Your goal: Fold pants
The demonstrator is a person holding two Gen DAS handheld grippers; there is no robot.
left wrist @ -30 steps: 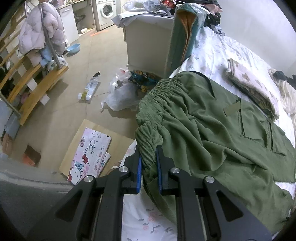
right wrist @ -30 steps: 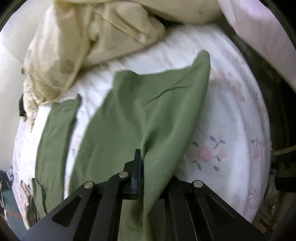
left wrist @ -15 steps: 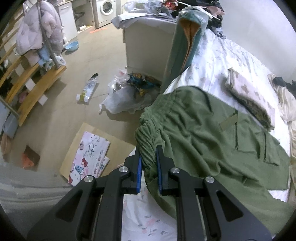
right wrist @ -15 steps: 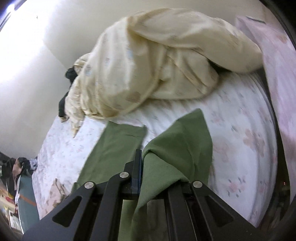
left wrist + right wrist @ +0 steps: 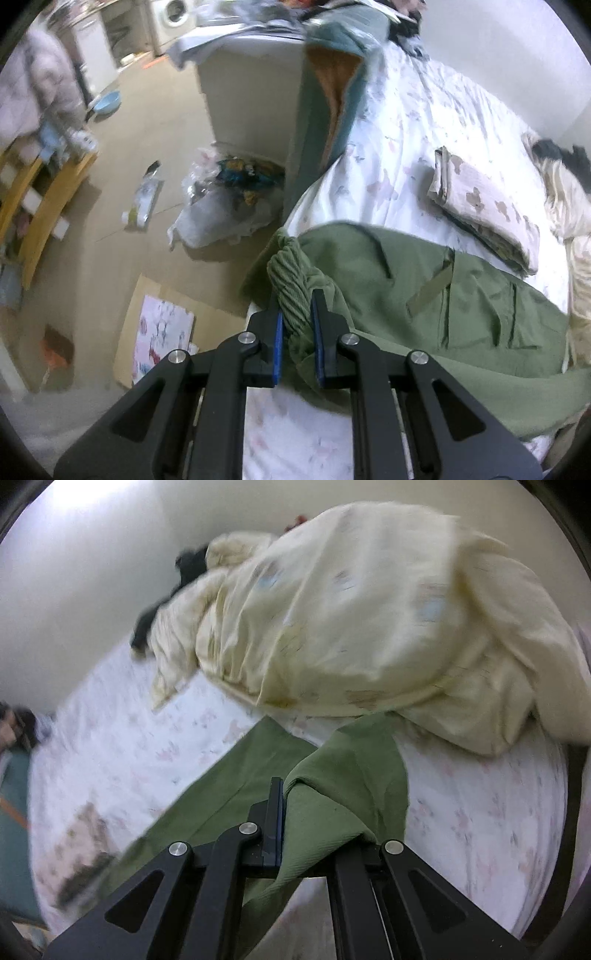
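Note:
Green pants (image 5: 424, 295) lie on the bed with the white floral sheet (image 5: 399, 147). My left gripper (image 5: 297, 321) is shut on the bunched elastic waistband (image 5: 291, 280) at the bed's edge. In the right wrist view my right gripper (image 5: 291, 812) is shut on the end of a pant leg (image 5: 343, 775), which is lifted and draped over the right finger, hiding it. The second leg (image 5: 236, 775) lies flat on the sheet to the left.
A cream duvet (image 5: 362, 620) is heaped just beyond the leg ends. Folded patterned laundry (image 5: 484, 210) lies on the bed beyond the pants. A teal roll (image 5: 325, 110) leans at the bed corner by a white cabinet (image 5: 251, 85). Bags (image 5: 225, 206) and cardboard (image 5: 159, 325) litter the floor.
The left gripper has pulled the waistband up and back, gathering the pants narrower. The right gripper has lifted the leg end and carried it toward the duvet, tilting upward.

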